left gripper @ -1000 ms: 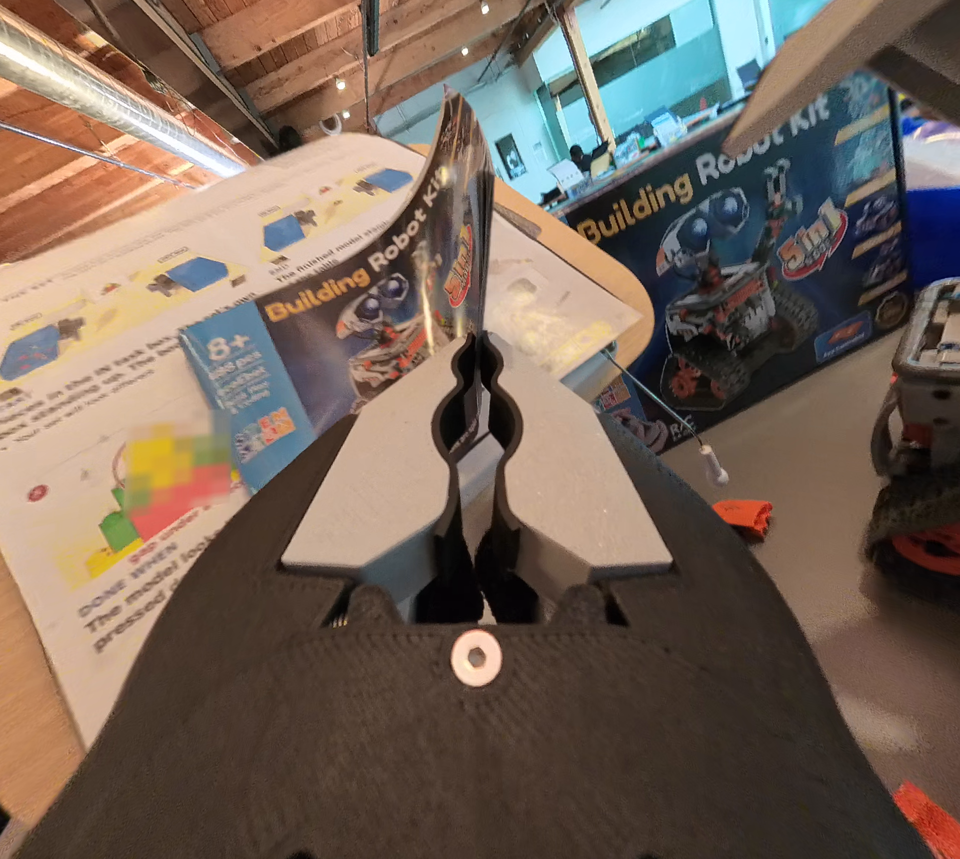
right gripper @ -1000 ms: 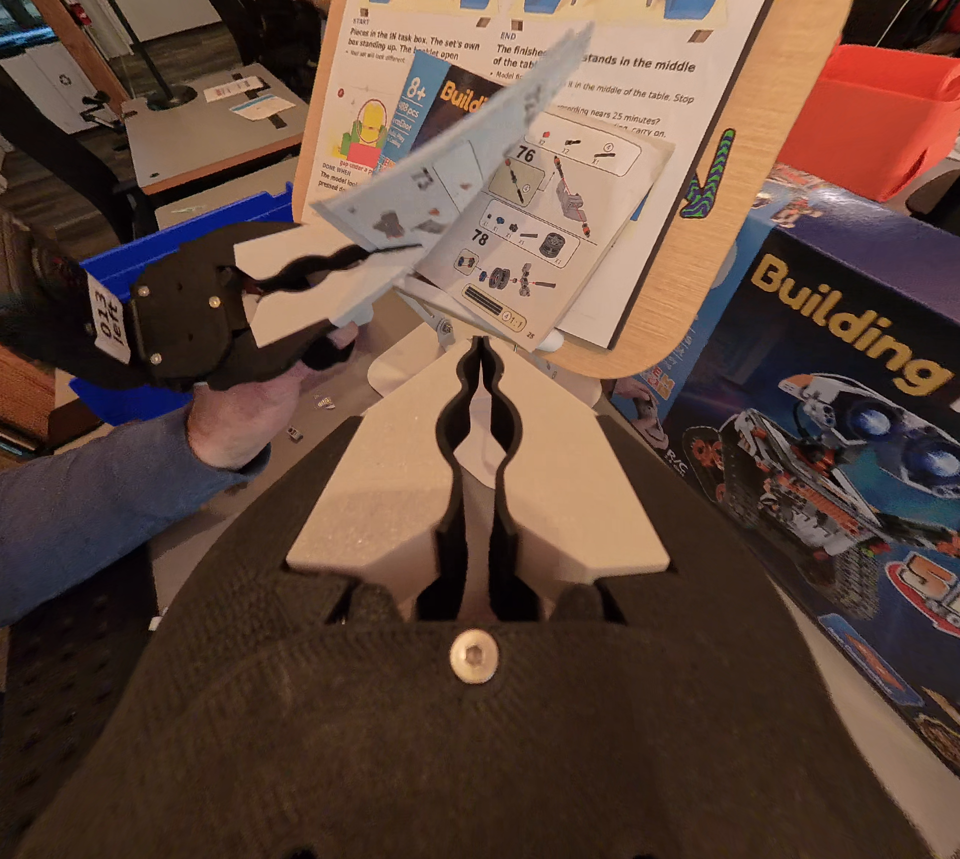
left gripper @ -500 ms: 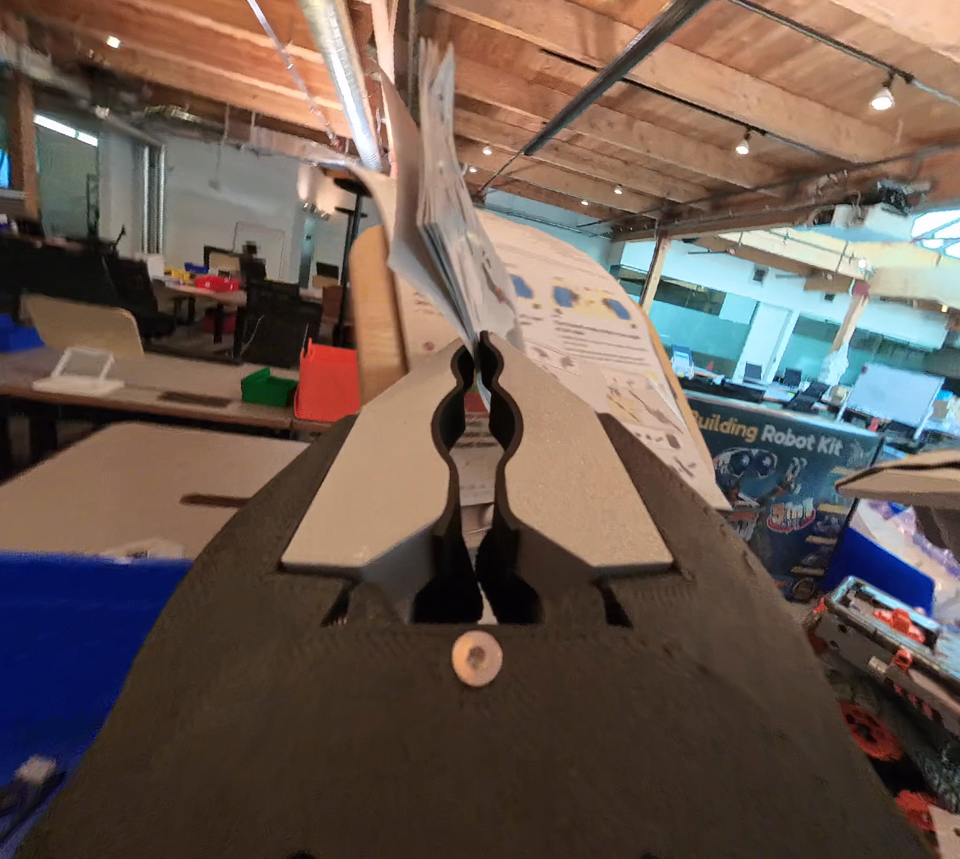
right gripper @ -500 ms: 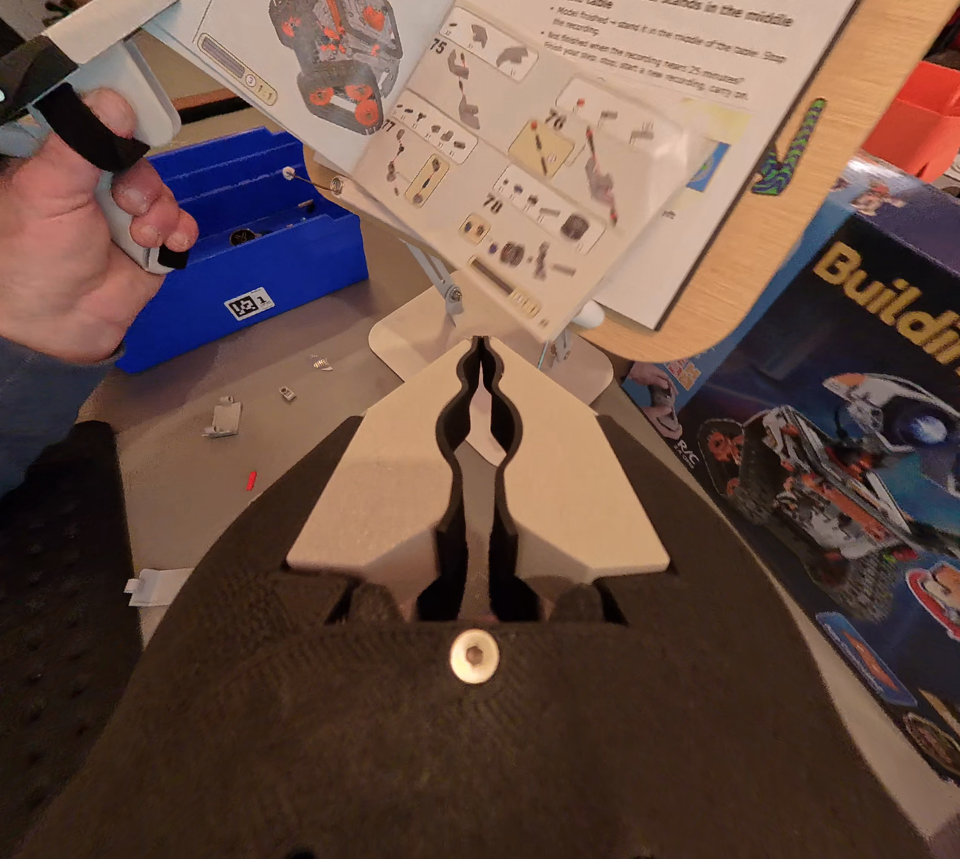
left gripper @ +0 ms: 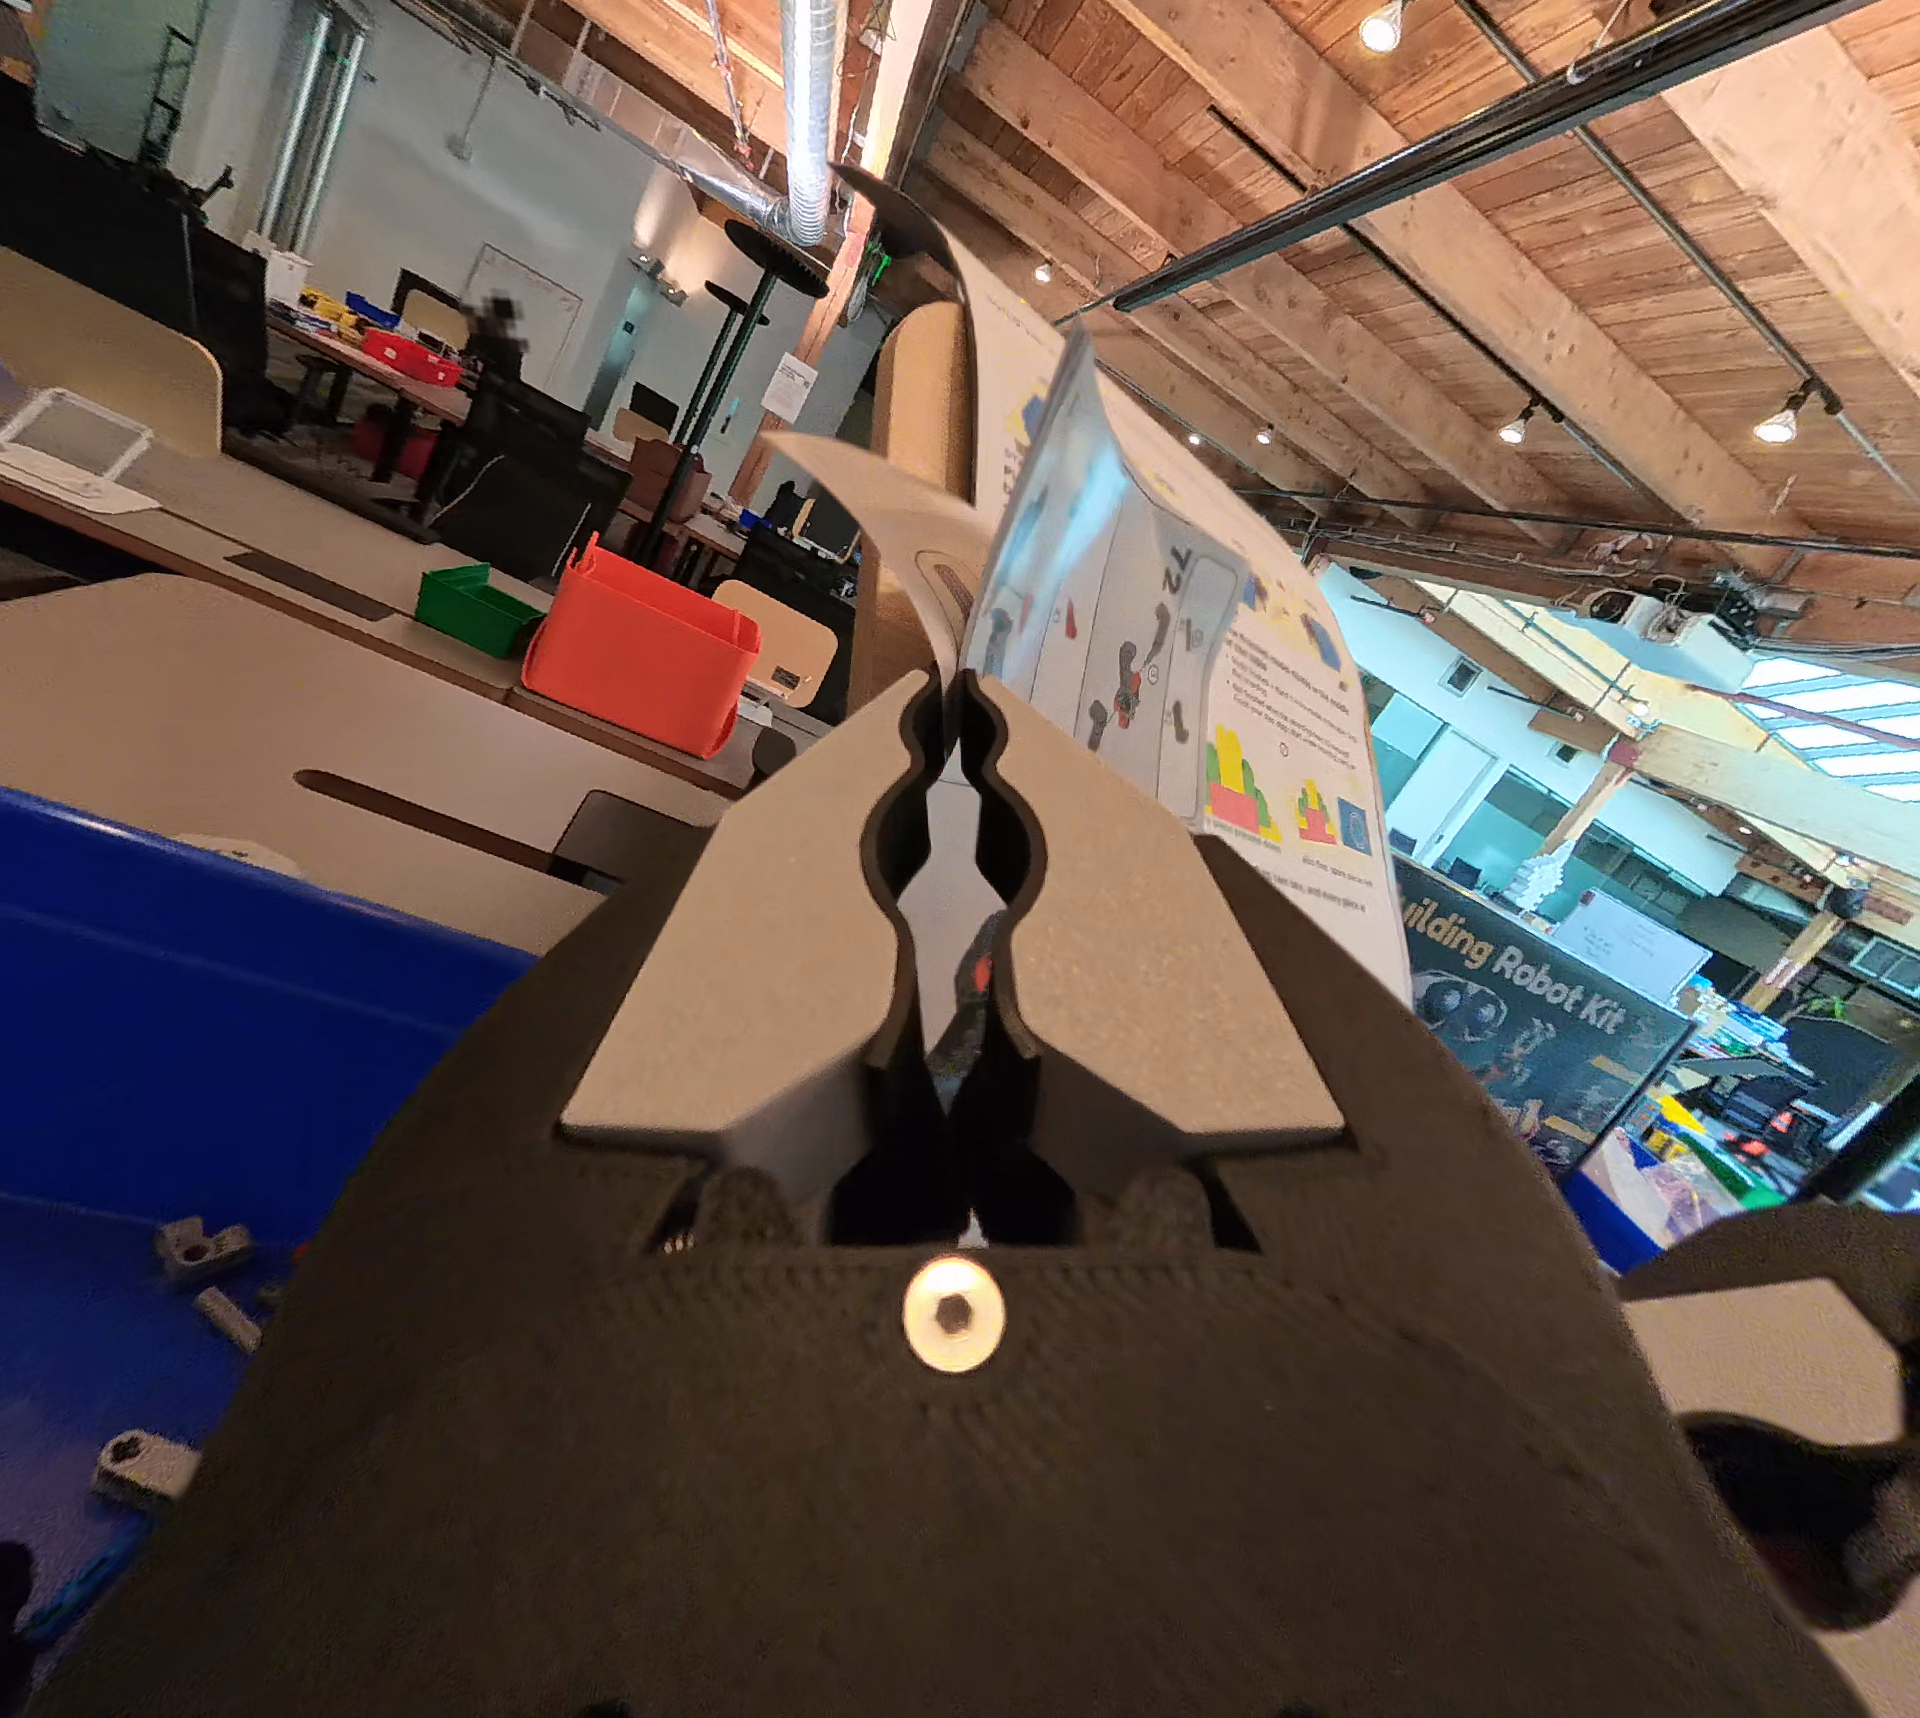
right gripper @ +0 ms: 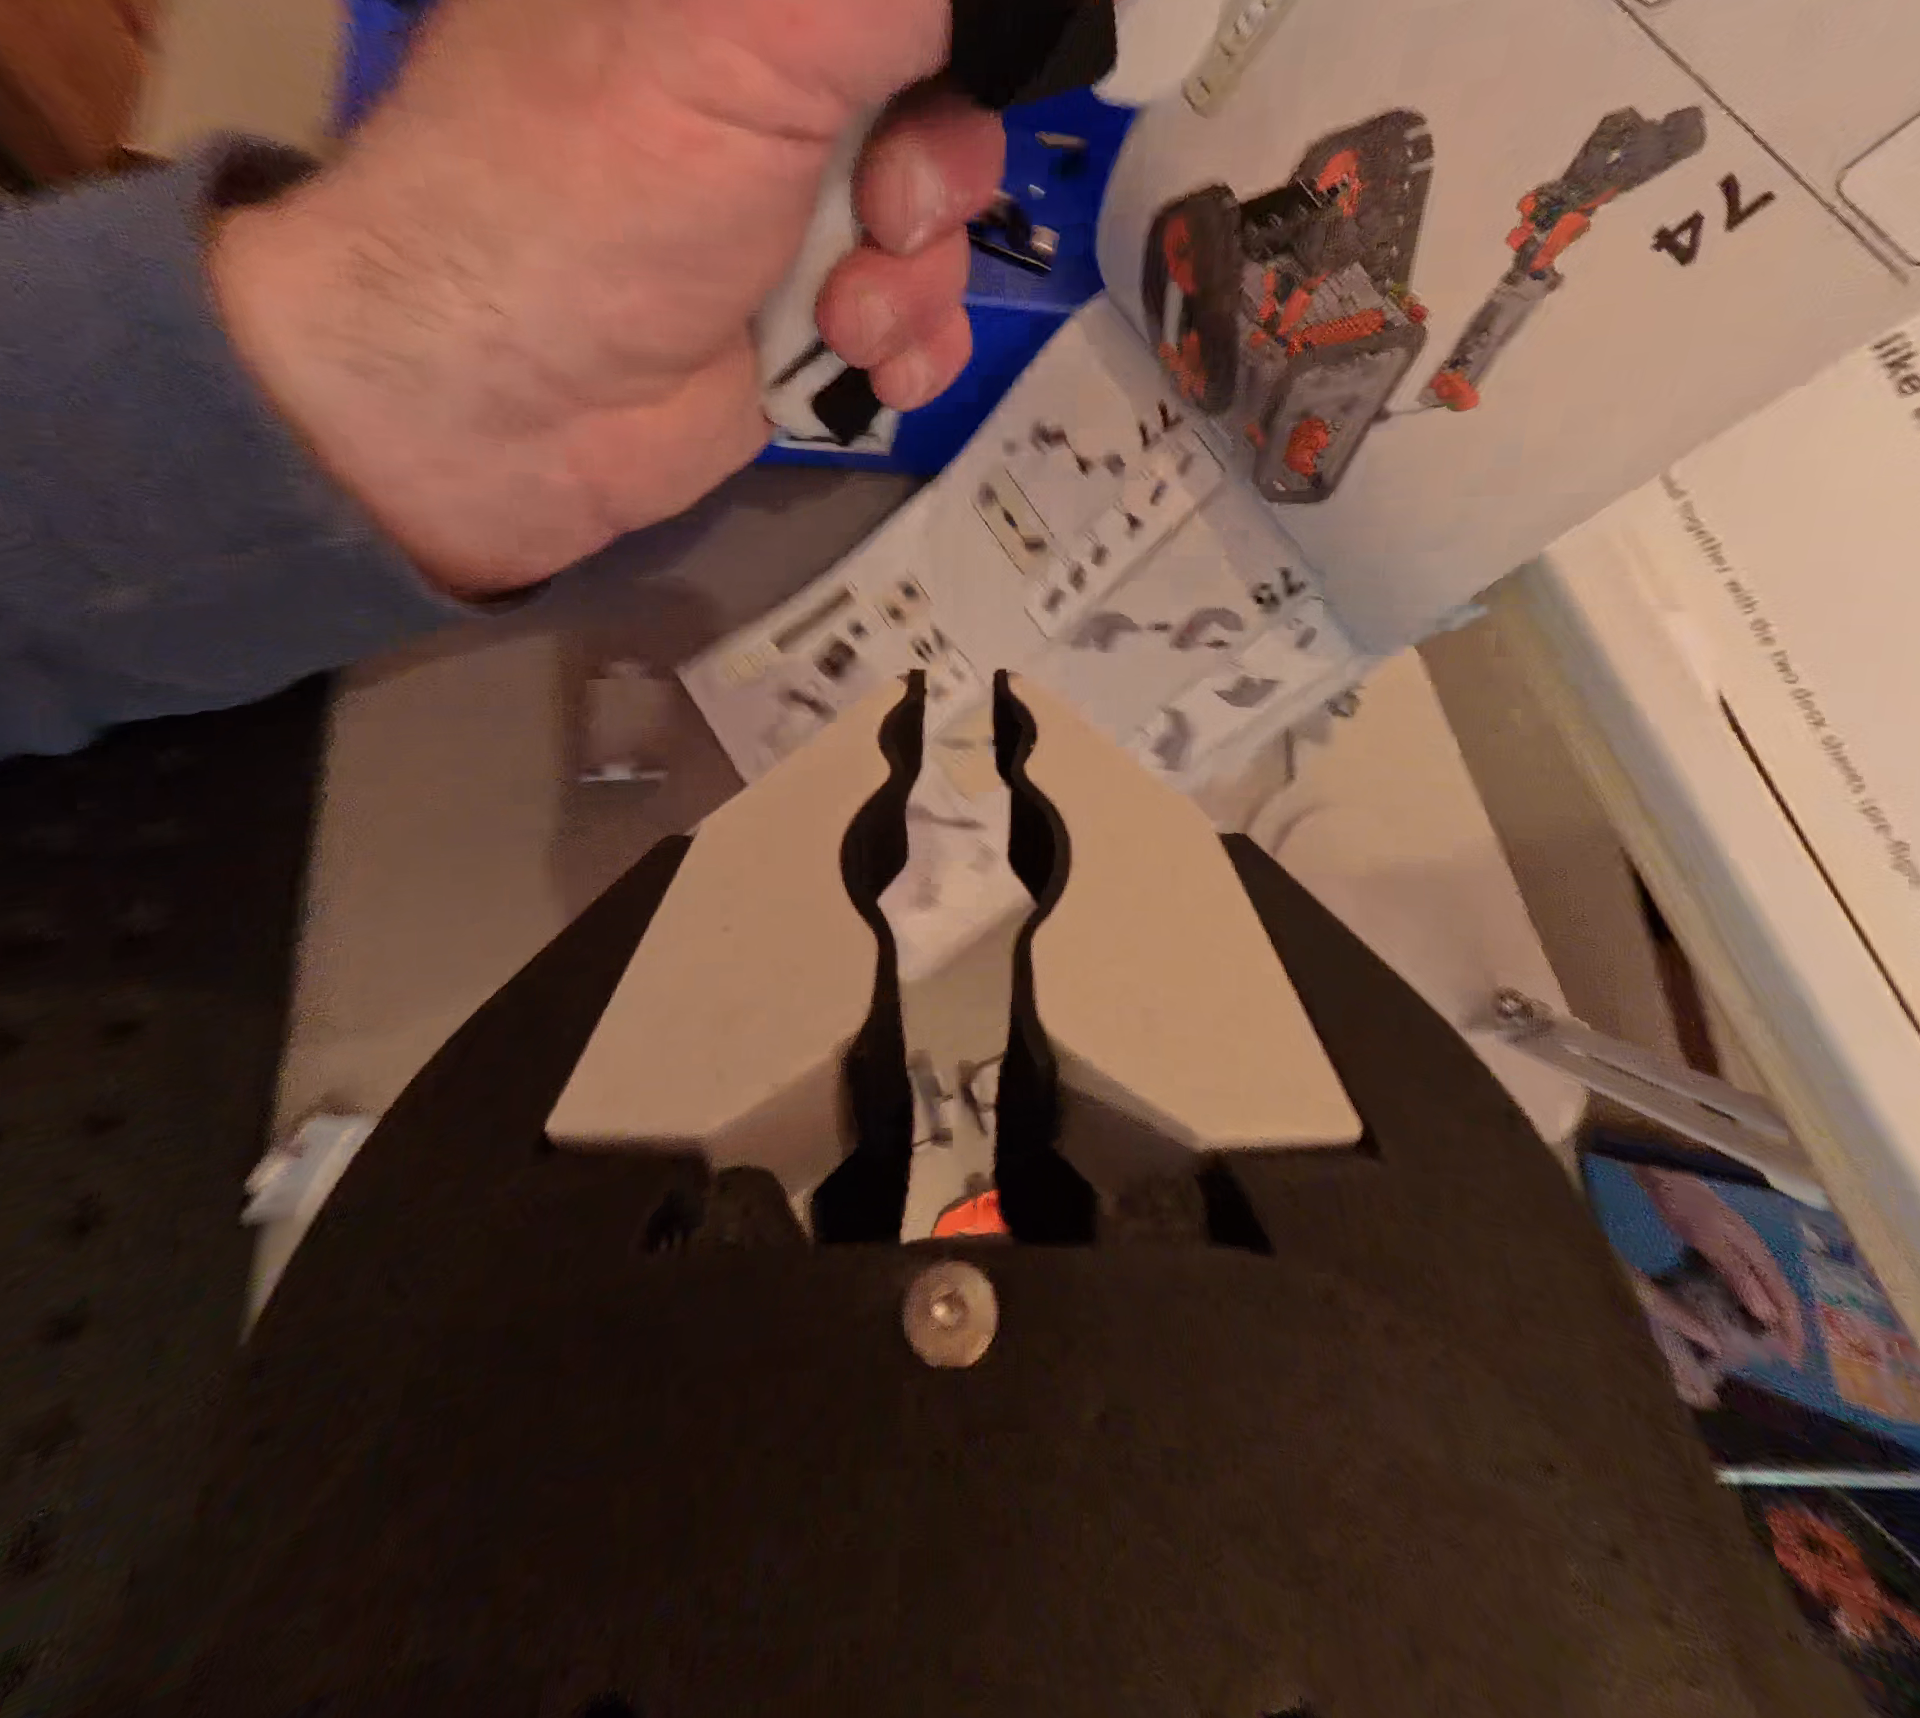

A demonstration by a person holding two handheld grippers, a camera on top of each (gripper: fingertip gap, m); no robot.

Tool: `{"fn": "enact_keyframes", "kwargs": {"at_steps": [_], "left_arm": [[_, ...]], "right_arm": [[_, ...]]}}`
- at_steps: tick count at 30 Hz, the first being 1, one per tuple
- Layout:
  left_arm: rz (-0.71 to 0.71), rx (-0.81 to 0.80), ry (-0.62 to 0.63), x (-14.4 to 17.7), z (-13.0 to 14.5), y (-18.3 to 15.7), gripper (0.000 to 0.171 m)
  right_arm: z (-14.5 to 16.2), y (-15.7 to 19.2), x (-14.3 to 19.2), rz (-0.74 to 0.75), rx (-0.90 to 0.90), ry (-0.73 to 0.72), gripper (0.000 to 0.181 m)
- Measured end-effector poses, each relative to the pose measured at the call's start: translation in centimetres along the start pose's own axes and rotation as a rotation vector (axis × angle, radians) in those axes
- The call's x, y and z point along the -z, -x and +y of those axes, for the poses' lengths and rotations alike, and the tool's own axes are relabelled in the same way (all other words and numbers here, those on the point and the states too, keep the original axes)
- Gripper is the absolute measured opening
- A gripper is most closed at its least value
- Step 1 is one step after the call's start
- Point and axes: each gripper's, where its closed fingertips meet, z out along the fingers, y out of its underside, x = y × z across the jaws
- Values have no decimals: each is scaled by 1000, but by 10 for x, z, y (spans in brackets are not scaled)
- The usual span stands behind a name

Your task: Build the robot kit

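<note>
My left gripper is shut on an instruction booklet and holds it up in the air, its pages fanning apart above the tips. In the right wrist view the booklet hangs open, blurred, from the top right down to my right gripper. That gripper's jaws stand a narrow gap apart, with the lower page's edge right at the tips. I cannot tell if the page lies between them. A hand in a blue sleeve grips the left gripper's handle just above and to the left.
A blue bin holding small grey parts is at the left. Orange and green bins stand on a far table. A wooden board carries a printed sheet. The dark kit box is at the right. The left gripper's tips are roughly 15 cm from the right gripper's.
The left gripper has swung the booklet up and round, and its pages fell open. The right gripper moved in close under the booklet and its jaws parted slightly.
</note>
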Motion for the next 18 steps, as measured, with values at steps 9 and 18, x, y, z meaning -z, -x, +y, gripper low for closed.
{"fn": "enact_keyframes", "kwargs": {"at_steps": [9,18], "left_arm": [[291,31,-26,16,-51,-65,0],[627,100,-6,38,-109,-146,0]], "right_arm": [[-6,-59,0,47,-445,-257,51],[-30,-51,-24,-115,-388,-398,76]]}}
